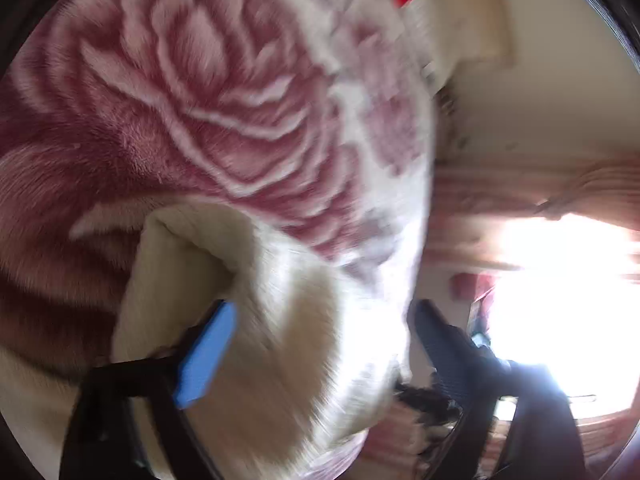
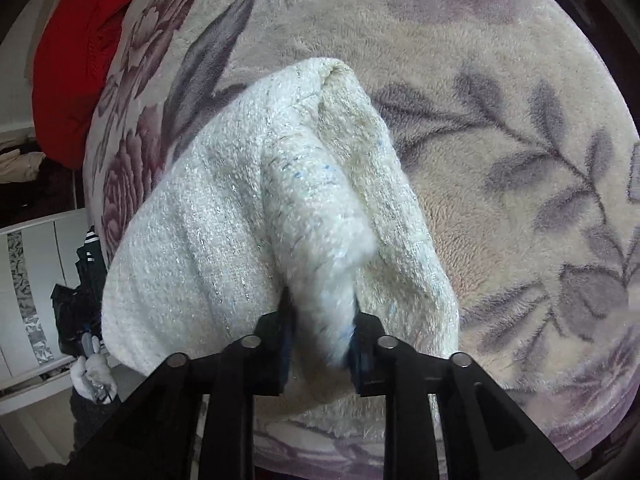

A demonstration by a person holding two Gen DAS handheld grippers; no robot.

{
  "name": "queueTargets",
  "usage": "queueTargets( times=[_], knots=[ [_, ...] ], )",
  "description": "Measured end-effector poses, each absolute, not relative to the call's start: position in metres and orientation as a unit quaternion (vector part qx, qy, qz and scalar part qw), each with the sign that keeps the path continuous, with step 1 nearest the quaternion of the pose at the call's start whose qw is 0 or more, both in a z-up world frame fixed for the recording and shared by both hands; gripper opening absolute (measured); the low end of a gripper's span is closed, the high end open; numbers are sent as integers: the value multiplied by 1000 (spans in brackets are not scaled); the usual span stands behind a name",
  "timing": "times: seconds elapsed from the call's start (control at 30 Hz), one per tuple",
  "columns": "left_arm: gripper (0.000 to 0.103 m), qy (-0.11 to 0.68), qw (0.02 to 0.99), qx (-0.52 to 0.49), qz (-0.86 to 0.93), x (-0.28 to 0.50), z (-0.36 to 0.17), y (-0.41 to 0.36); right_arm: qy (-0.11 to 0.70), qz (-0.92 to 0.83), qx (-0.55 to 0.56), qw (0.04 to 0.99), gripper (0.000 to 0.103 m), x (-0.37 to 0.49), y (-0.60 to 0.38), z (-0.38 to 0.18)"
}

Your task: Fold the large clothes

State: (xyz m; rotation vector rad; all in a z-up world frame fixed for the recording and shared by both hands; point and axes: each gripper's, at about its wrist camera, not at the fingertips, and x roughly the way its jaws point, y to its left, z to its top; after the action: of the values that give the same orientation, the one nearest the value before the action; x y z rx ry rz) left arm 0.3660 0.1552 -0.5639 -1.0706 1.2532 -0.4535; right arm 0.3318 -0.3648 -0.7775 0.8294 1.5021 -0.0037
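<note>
A fluffy white knitted garment lies heaped on a plush floral blanket. In the right wrist view my right gripper points steeply down. A thick rolled fold of the garment fills the gap, and both blue pads press its sides. The left wrist view is blurred. There my left gripper stands wide open, one blue pad at the left and a dark finger at the right. A cream part of the garment sits between them, clamped by neither.
The pink rose blanket fills most of the left wrist view. A red cloth lies at the blanket's far edge. White slatted furniture and a dark bag stand beside the bed. Bright glare washes out the right side.
</note>
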Motion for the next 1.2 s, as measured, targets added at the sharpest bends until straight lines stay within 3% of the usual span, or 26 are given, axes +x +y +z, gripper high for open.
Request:
queueTargets(
  times=[0.07, 0.27, 0.4, 0.57, 0.6, 0.67, 0.87, 1.0, 1.2],
  knots=[
    [94, 532, 670, -486, -177, 347, -551, 166, 657, -1, 375, 654, 49, 329, -363, -773],
    [94, 562, 731, -381, -62, 281, -530, 171, 655, -3, 395, 644, 49, 319, -362, -772],
    [94, 651, 729, -207, 47, 221, -573, 147, 654, -5, 397, 644, 49, 315, -362, -771],
    [97, 721, 668, -168, 75, 183, -660, 137, 660, -12, 391, 641, 49, 318, -357, -774],
    [103, 714, 681, -147, 64, 184, -666, 130, 662, -16, 392, 639, 49, 319, -356, -776],
    [103, 692, 710, -103, 80, 185, -669, 119, 661, -20, 401, 634, 49, 317, -357, -779],
    [103, 656, 735, -134, 111, 180, -664, 125, 653, -31, 430, 623, 49, 307, -358, -783],
    [103, 677, 717, -135, 97, 180, -649, 135, 652, -32, 432, 622, 49, 304, -359, -780],
    [103, 620, 760, -181, 75, 199, -560, 165, 648, -32, 432, 626, 49, 301, -366, -774]
  ],
)
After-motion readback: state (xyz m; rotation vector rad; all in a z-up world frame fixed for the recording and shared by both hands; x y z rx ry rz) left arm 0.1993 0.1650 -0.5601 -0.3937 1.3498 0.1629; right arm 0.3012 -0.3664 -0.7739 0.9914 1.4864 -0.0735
